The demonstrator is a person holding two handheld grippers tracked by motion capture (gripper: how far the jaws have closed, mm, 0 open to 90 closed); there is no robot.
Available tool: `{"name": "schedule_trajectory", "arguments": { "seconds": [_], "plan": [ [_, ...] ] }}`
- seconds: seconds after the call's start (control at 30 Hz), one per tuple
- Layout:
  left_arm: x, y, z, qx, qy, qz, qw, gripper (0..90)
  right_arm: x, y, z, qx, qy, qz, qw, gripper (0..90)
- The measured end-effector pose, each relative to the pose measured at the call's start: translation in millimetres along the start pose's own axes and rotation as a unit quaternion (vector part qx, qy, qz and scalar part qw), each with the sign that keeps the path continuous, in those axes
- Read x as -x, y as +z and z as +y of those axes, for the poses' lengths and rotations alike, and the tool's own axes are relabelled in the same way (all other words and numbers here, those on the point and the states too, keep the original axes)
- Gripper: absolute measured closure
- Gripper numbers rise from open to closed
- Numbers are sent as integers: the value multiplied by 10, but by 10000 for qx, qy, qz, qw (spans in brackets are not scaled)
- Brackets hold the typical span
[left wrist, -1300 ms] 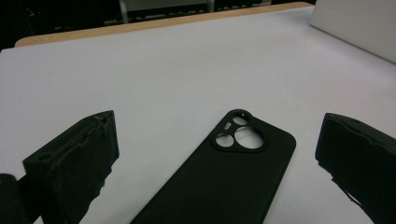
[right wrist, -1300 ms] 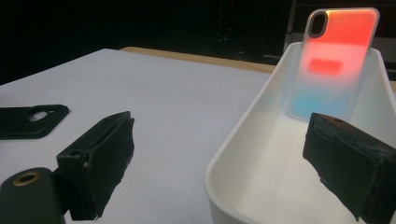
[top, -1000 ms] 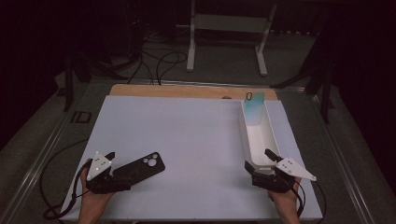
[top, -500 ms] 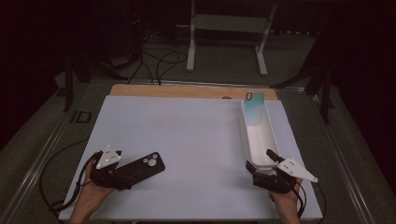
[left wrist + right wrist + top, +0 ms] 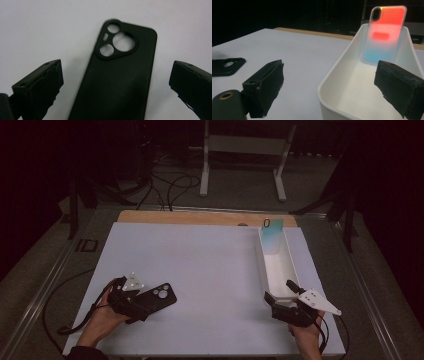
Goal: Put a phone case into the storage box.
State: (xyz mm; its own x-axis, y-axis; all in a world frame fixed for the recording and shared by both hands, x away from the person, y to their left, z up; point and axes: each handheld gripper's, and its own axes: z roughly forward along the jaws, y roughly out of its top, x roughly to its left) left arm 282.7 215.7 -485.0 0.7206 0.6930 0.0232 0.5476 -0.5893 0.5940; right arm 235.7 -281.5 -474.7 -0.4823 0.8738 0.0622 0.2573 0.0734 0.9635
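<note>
A black phone case (image 5: 161, 296) lies back-up on the white table at the front left, its camera cutout at the far end. My left gripper (image 5: 141, 303) is open and low over the case's near end. In the left gripper view the case (image 5: 120, 75) runs up between the two jaws, with a wide gap on either side. My right gripper (image 5: 278, 290) stands open at the near end of a long white bin (image 5: 263, 270). An iridescent phone case (image 5: 384, 35) leans upright against the bin's far wall (image 5: 272, 232).
The white mat (image 5: 200, 265) covers a wooden table whose far edge (image 5: 200, 217) shows. A cable trails off the front left corner. Beyond the table stand a metal frame (image 5: 240, 160) and floor cables. In the right gripper view the black case (image 5: 227, 66) lies far left.
My left gripper has slid right along the table, bringing its open jaws around the black case's near end. The right gripper has hardly moved.
</note>
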Motion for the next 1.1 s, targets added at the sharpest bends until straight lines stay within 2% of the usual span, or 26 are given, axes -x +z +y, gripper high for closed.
{"name": "schedule_trajectory", "arguments": {
  "seconds": [0.13, 0.37, 0.7, 1.07, 1.1],
  "plan": [
    [-25, 61, -59, -141, -59, -103, 9998, 0, 6, -4, 2, 5, 12, -8, 10000, 87],
    [-65, 138, -175, -369, -159, -124, 9991, 0, 6, 7, -1, -32, 8, -3, 10000, 88],
    [-40, 228, -177, -626, -72, -148, 9979, 0, 14, 9, -2, -45, 45, -22, 10000, 87],
    [-11, 215, -173, -668, -107, -141, 9976, 24, 20, 15, -6, -57, 71, -28, 10000, 88],
    [-8, 209, -169, -688, -97, -139, 9975, 59, 22, 14, -5, -46, 75, -33, 10000, 88]
  ]
}}
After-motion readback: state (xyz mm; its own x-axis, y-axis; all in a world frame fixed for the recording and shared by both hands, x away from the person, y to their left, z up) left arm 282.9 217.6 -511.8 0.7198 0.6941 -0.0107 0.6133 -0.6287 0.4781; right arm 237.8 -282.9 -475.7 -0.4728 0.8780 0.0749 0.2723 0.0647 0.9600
